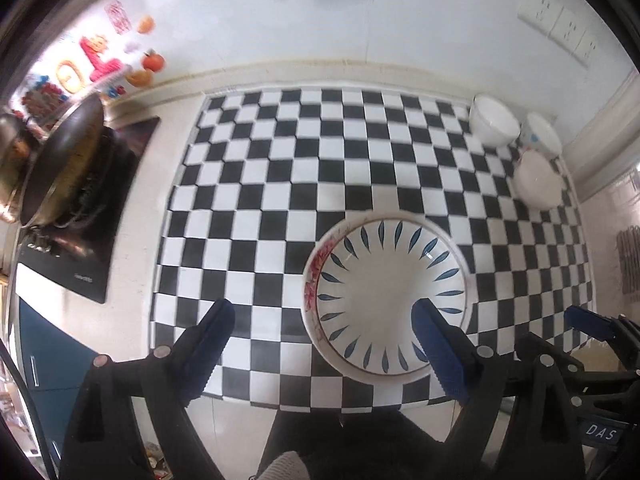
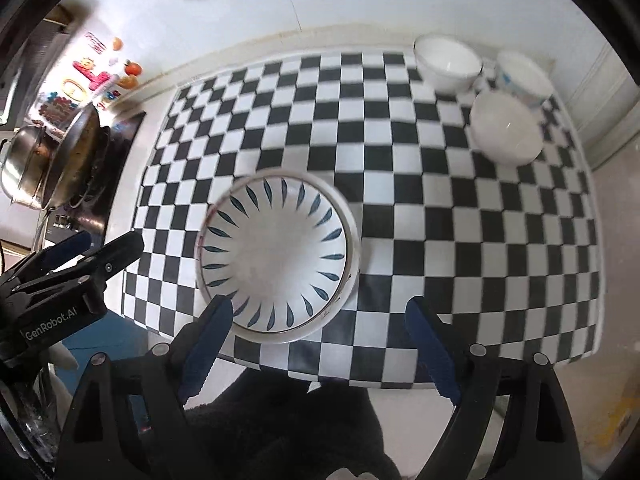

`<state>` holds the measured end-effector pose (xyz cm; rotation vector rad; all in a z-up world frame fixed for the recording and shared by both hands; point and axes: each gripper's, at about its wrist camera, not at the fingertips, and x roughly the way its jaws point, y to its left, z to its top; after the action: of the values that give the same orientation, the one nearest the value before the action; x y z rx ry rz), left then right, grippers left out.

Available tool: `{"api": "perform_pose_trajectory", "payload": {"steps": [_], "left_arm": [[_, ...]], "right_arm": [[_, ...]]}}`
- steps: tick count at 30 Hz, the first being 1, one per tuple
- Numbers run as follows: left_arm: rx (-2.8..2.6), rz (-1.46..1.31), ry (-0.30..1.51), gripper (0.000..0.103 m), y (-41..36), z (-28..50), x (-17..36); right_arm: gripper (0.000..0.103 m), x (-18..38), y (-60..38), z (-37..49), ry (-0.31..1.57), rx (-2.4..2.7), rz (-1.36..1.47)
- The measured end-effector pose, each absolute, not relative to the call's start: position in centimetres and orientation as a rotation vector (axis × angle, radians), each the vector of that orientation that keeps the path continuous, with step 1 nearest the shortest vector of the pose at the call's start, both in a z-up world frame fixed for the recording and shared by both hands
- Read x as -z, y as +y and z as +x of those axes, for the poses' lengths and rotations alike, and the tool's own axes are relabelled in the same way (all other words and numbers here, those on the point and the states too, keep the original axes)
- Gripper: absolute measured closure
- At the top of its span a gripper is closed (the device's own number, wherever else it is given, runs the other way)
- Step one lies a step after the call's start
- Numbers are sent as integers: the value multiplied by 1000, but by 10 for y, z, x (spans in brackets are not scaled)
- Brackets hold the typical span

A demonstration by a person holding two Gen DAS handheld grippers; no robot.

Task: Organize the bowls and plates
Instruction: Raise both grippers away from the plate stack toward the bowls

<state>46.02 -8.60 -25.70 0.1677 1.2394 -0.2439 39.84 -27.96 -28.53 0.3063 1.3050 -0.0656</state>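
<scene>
Nearest the lens: left gripper (image 1: 324,344), blue-padded jaws spread wide, nothing between them. Its right-side finger (image 1: 438,354) overlaps the near rim of the leaf-pattern bowl (image 1: 386,300) in view; whether it touches the rim cannot be told.

Right gripper (image 2: 318,342) likewise splayed and empty, hanging over the near edge of the checkered mat (image 2: 460,208). One finger (image 2: 208,344) sits just beside the bowl's near rim.

Leaf-pattern bowl sits upright at the near edge of the mat, nested on or in a second dish whose red floral rim (image 1: 316,276) shows on its left. Judgement: these two look already stacked, which suits an organizing job.

Three white bowls (image 2: 448,62), (image 2: 520,72), (image 2: 506,132) are grouped at the far right corner of the mat, close together, upright, not stacked. Judgement: they likely await nesting, or mark the spot where bowls are gathered.

Off the mat, at the left of the counter: a stove with a pan (image 1: 60,160) and a steel pot (image 2: 24,168). Wall sockets (image 1: 560,24) above the far right.

Likely next: one gripper closes on the patterned bowl's rim. Risk, as judged: a thin glazed rim may slip in the pads.
</scene>
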Motion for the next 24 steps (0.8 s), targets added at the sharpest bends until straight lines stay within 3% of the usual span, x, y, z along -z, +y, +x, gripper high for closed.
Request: {"api": "perform_pose_trajectory", "payload": {"steps": [12, 24], "left_arm": [[207, 161, 1216, 13, -69, 414, 186], [294, 223, 1139, 13, -63, 419, 151]], "right_arm": [[7, 194, -266, 351, 1161, 90, 310], [7, 161, -241, 347, 1125, 167, 314]]}}
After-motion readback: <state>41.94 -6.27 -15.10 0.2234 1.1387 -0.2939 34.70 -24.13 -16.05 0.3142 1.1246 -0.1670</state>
